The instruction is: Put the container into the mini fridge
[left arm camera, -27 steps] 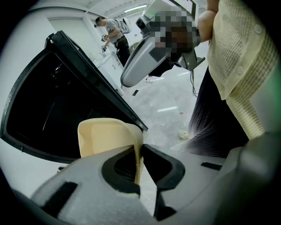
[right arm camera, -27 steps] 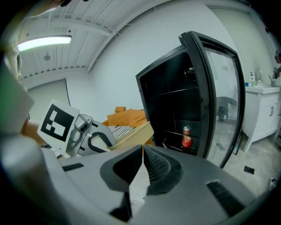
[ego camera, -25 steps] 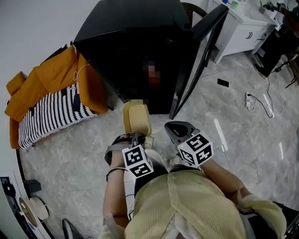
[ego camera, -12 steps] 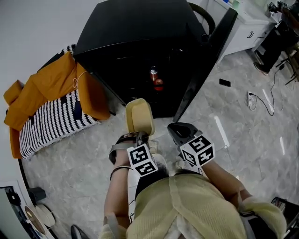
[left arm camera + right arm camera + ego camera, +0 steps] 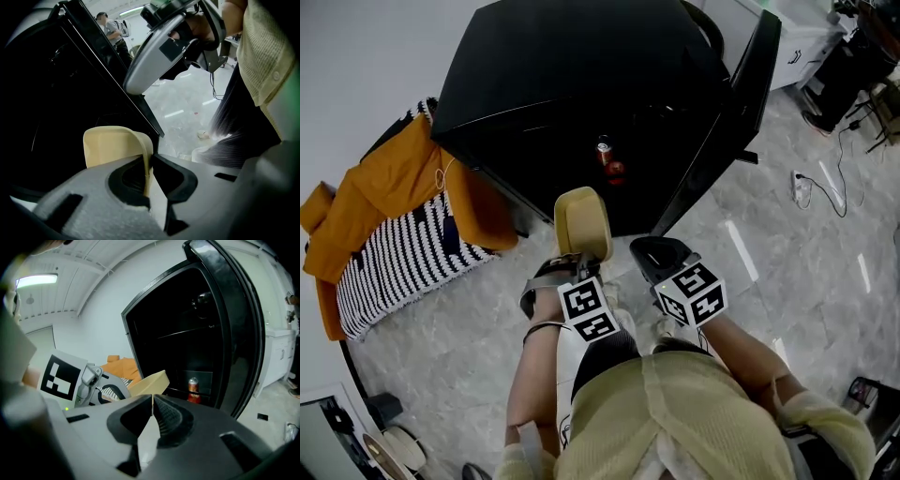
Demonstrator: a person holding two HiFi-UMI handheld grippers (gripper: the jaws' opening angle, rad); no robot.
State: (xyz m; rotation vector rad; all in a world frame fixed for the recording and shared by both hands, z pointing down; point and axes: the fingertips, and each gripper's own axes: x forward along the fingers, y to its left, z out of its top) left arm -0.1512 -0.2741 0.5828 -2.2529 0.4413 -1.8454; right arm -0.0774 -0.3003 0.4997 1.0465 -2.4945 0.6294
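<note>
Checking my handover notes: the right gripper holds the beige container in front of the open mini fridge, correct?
No, the left gripper holds the container, its rim pinched between the jaws; the left gripper view shows it. It is in front of the open mini fridge, as you said.

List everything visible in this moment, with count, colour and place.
mini fridge: one, black, door open, on the floor
can: one, red, inside the mini fridge
container: one, cream, before the fridge opening
cloth: one, orange, left of the fridge
cushion: one, black-and-white striped, under the cloth
left hand-held gripper: one, grey, shut on the container's wall
right hand-held gripper: one, grey, shut, empty
</note>
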